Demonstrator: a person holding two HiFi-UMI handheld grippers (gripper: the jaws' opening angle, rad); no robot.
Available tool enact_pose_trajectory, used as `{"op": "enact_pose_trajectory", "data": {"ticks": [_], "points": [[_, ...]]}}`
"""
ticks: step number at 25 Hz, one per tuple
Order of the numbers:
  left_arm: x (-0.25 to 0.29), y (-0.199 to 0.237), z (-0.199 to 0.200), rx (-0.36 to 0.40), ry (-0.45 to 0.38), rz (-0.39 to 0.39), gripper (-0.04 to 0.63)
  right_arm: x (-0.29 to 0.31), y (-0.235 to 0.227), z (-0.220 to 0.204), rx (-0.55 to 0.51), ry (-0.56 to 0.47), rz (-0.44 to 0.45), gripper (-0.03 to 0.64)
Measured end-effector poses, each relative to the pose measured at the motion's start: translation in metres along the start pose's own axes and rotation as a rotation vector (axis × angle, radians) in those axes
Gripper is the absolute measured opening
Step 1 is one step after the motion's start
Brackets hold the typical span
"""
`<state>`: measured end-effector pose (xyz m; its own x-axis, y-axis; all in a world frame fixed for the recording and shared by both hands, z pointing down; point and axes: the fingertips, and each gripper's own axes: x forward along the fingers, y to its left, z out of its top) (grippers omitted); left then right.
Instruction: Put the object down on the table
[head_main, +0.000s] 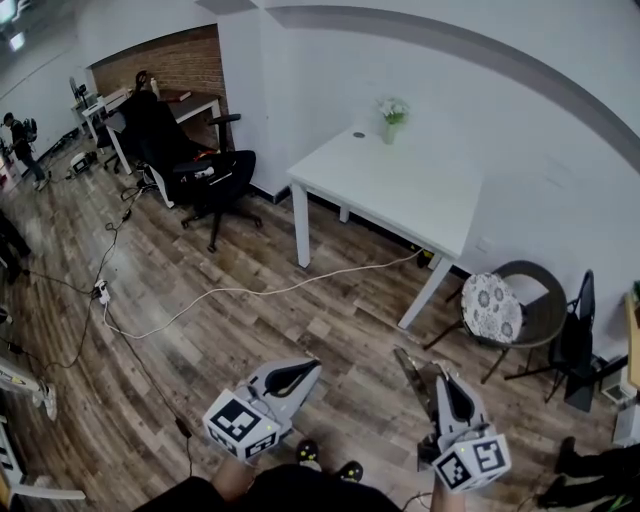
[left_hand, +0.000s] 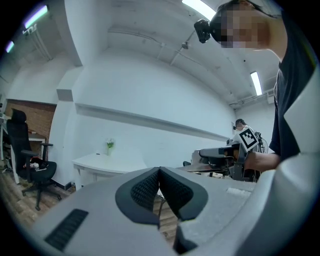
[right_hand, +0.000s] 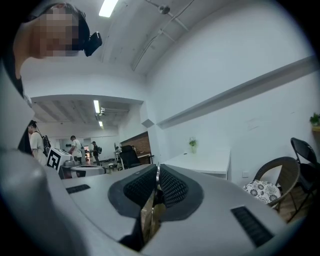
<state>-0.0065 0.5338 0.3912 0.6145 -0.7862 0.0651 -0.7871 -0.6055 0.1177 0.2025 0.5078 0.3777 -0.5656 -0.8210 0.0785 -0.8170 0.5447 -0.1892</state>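
Observation:
My right gripper (head_main: 441, 374) is shut on a thin flat brownish sheet (head_main: 411, 373), which sticks out edge-on past its left side. In the right gripper view the sheet (right_hand: 149, 216) hangs between the dark ribbed pads (right_hand: 172, 187), pinched at the tips of the right gripper (right_hand: 157, 168). My left gripper (head_main: 308, 367) is held low beside it, shut with nothing in it; in its own view the left gripper (left_hand: 160, 171) shows its pads meeting. Both are over the wooden floor, well short of the white table (head_main: 420, 205). A small vase of flowers (head_main: 392, 115) stands at the table's far edge.
A white cable (head_main: 260, 292) runs across the floor in front of the table. A black office chair (head_main: 222, 182) stands to its left, a wicker chair with a patterned cushion (head_main: 493, 306) and a black folding chair (head_main: 577, 340) to its right. A person (head_main: 20, 140) stands far off.

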Motion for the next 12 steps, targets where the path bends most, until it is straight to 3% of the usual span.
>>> {"op": "enact_pose_trajectory", "data": {"ticks": [12], "points": [[-0.003, 0.032, 0.003, 0.016, -0.007, -0.01, 0.0, 0.032, 0.011, -0.001, -0.011, -0.002, -0.015, 0.026]]}}
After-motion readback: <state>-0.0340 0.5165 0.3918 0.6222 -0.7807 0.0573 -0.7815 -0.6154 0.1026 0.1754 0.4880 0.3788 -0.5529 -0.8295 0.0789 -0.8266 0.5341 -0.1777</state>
